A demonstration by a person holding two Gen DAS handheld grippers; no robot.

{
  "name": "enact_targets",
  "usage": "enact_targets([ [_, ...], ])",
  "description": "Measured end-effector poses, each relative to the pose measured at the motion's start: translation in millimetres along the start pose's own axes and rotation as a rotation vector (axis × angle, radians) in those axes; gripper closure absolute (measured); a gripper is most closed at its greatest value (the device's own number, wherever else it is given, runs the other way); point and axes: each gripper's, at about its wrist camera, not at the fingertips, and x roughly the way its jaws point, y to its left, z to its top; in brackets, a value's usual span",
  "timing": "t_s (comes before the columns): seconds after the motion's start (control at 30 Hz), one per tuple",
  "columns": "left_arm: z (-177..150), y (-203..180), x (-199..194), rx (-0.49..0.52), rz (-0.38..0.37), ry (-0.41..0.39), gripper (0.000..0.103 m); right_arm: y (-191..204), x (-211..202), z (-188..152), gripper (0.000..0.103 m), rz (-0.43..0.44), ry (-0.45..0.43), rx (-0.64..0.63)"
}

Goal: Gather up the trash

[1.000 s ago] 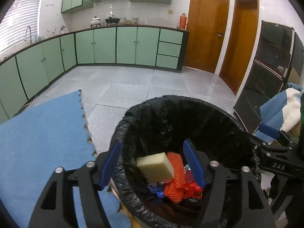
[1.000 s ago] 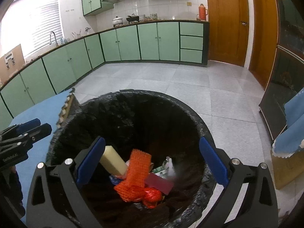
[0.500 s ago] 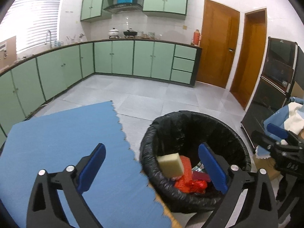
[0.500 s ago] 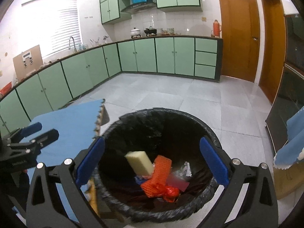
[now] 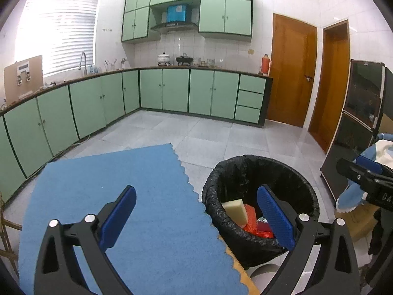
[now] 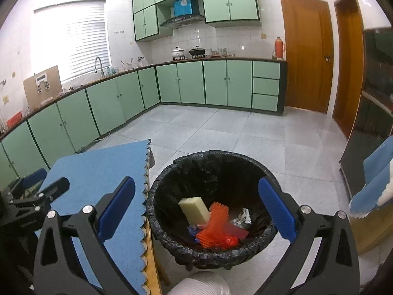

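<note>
A blue felt mat with a scalloped edge point(image 5: 127, 196) covers a wooden table whose bare edge point(image 6: 150, 250) shows along its right side. The room is a kitchen with a pale grey tiled floor point(image 5: 221, 135), mint-green base cabinets point(image 5: 172, 91) running around the corner, matching wall cabinets point(image 6: 221, 2) above, a window with white blinds point(image 5: 61, 27) over a sink tap point(image 5: 83, 61), and two brown wooden doors point(image 5: 292, 73) on the right.

Just beside the table's right edge stands a round bin lined with a black plastic bag point(image 6: 172, 184). Inside lie a pale yellow rectangular sponge block point(image 6: 194, 209), tilted on end, an orange-red mesh net point(image 6: 216, 223) against it, a flat dark red piece point(image 6: 235, 231), a crumpled silvery wrapper point(image 6: 244, 217) and a small blue scrap point(image 6: 192, 229). All the trash in view is in the bin.

The left gripper point(image 5: 196, 217) hangs above the mat's edge and the bin's near rim, its blue-padded fingers point(image 5: 118, 216) spread wide with nothing between them. The right gripper point(image 6: 196, 213) hovers over the bin, fingers point(image 6: 276, 212) likewise wide apart and empty.

On the counter stand a white pot point(image 6: 178, 52), a black pan point(image 6: 196, 52) and an orange-red flask point(image 6: 278, 44). A dark glass-fronted cabinet point(image 5: 358, 113) stands at the right, with blue and white cloth point(image 6: 375, 182) near it. A white ribbed tube point(image 6: 203, 284) shows at the bottom of the right view.
</note>
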Motion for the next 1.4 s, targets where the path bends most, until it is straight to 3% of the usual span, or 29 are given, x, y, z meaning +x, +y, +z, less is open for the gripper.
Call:
enact_targets([
  [0.57,-1,-1,-44,-0.004,0.016,-0.055,0.006,30,-33,-3,0.005,0.022,-0.033,-0.067],
  [1.4,-3,1,-59,-0.004,0.039,-0.063,0.006,43,-42,-5,0.005,0.046,-0.043,-0.078],
])
